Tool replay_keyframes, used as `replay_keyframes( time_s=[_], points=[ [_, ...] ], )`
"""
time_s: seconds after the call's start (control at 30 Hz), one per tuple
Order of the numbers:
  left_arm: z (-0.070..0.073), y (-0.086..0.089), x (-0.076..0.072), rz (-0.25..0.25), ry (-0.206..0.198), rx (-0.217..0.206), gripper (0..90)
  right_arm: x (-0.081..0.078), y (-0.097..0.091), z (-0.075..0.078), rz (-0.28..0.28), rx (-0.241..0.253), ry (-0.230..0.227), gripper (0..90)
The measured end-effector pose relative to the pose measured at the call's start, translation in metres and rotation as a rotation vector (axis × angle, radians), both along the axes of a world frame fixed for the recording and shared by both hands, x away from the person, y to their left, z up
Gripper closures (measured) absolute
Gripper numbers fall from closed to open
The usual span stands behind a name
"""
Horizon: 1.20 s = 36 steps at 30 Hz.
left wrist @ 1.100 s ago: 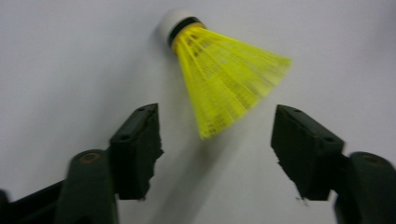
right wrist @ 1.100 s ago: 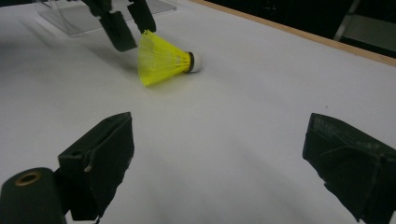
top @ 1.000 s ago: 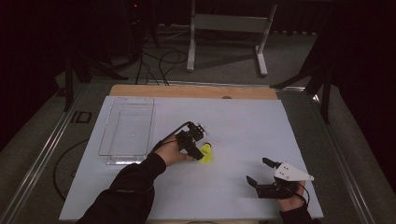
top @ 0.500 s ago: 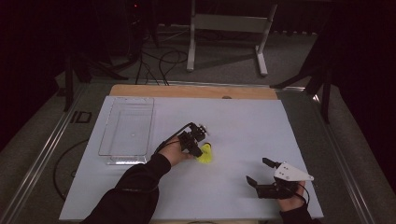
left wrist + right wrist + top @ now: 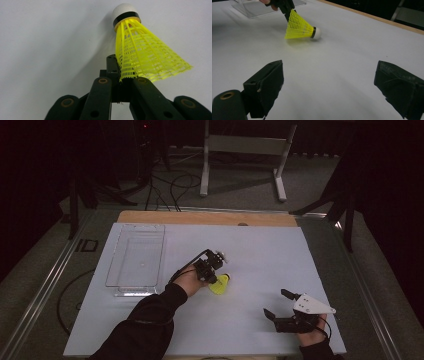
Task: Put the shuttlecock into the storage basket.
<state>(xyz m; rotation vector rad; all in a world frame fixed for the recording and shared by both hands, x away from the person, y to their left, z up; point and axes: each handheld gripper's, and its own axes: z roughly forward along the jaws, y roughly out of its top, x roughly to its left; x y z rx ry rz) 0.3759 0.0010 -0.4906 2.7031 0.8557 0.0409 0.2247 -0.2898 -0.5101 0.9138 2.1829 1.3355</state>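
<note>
Table (image 5: 260,245): white, matte, flat sheet with a wooden strip along its far edge.
Tray (image 5: 136,261): clear plastic, rectangular, shallow, rounded corners; it lies left of the shuttlecock, well apart from it, and nothing shows inside it.
Right gripper (image 5: 281,306): black, with a grey 3-cornered plate on top; it sits near the table's near edge, right of the shuttlecock and well apart from it; its 2 jaws stand wide, with bare table between them.
Left gripper (image 5: 214,276): black, held in a dark-sleeved hand, just beside the shuttlecock on the tray's side; its jaws have just been closing and now pinch the rim of the skirt.
Shuttlecock (image 5: 220,285): lies about mid-table, right of the tray; 1 yellow plastic skirt, a flared cone of fine open mesh with ribs; a black band joins it to a rounded white cap (image 5: 124,10), which touches the table in the right gripper view.
</note>
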Motion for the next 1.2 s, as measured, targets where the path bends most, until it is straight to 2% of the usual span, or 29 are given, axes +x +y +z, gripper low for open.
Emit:
replay_keyframes(
  time_s=[0.2,0.43,0.8,0.97,1.0,1.2],
  points=[
    [0.015,0.0,0.0,-0.007,-0.019,0.002,90.0,0.0,0.0,0.0,-0.001,-0.001,-0.002,9.3],
    [0.029,0.005,-0.001,-0.03,0.015,-0.003,90.0,0.0,0.0,0.0,0.001,-0.002,-0.004,9.3],
    [0.048,0.014,-0.002,-0.048,0.009,0.015,90.0,0.0,0.001,-0.002,0.0,-0.012,-0.006,9.2],
    [0.056,0.018,-0.001,-0.043,0.018,-0.002,90.0,0.001,0.002,-0.002,0.0,-0.012,-0.004,9.3],
    [0.058,0.019,-0.001,-0.049,0.008,0.012,90.0,0.001,0.002,-0.002,0.0,-0.014,-0.005,9.2],
    [0.068,0.025,-0.001,-0.046,0.003,0.016,90.0,0.001,0.002,-0.002,-0.002,-0.015,-0.005,9.2]
  ],
)
